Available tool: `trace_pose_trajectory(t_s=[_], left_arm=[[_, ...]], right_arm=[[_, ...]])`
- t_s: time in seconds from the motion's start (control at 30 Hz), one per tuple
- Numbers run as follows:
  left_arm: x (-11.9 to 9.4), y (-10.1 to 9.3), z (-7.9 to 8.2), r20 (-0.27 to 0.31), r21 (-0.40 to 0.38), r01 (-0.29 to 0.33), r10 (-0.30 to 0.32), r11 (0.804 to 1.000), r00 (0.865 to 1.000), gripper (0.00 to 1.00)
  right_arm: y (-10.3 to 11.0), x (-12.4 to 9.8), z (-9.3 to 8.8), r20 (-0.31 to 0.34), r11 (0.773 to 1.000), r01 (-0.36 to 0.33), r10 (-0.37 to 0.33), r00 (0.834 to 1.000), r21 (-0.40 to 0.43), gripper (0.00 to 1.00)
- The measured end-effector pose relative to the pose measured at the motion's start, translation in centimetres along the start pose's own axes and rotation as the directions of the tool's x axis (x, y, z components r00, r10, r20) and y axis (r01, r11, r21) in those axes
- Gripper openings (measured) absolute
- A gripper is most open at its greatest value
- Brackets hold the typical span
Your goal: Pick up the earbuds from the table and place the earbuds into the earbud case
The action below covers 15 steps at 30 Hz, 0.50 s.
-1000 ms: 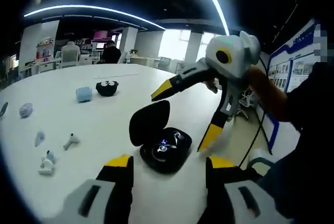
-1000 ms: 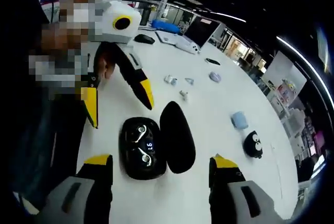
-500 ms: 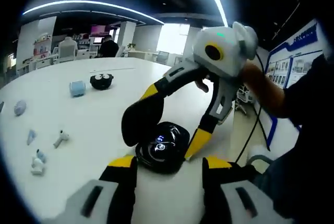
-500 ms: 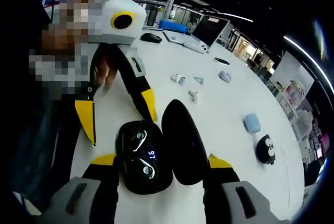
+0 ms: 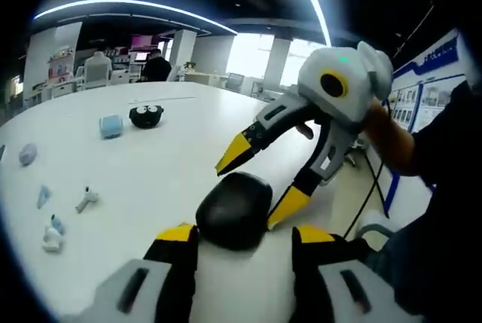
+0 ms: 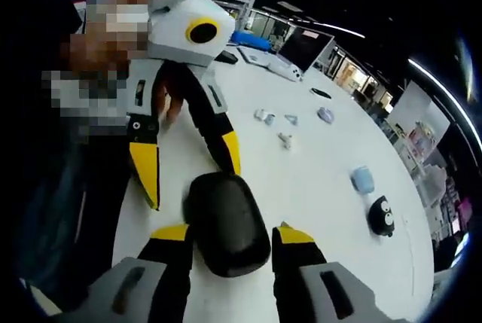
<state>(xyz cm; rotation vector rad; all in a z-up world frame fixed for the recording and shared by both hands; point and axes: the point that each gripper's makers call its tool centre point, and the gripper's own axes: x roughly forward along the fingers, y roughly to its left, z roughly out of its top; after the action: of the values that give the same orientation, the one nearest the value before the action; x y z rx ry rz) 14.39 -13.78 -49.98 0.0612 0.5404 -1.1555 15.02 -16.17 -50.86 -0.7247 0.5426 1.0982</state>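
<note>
closing over since half a second ago, the earbud case (image 5: 234, 220) lid now hides the earbuds; case sits shut on the desk (image 5: 113, 180) between both open grippers, left gripper (image 5: 239, 238) and right gripper (image 6: 227, 233), task looks done

No readable text, labels or numbers anywhere. Wall boards (image 5: 426, 93) at right of the left gripper view carry print, too small and blurred to read. Closed black earbud case (image 6: 225, 221) shows no marking. Monitor (image 6: 304, 47) at top of the right gripper view blank.
</note>
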Motion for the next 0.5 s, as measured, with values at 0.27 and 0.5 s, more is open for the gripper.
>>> trace_pose_trajectory(t_s=[0.27,0.5], left_arm=[[-0.5,-0.1,0.1,0.011,-0.012,-0.012,0.012,1.000,1.000,0.52],[-0.6,0.9,-0.2,0.002,0.163,-0.075,0.076,0.984,0.997,0.49]], right_arm=[[-0.6,-0.6,-1.3,0.081,0.982,-0.008,-0.007,0.997,0.188,0.48],[-0.7,-0.7,-1.7,0.259,0.947,-0.073,-0.012,0.966,0.313,0.47]])
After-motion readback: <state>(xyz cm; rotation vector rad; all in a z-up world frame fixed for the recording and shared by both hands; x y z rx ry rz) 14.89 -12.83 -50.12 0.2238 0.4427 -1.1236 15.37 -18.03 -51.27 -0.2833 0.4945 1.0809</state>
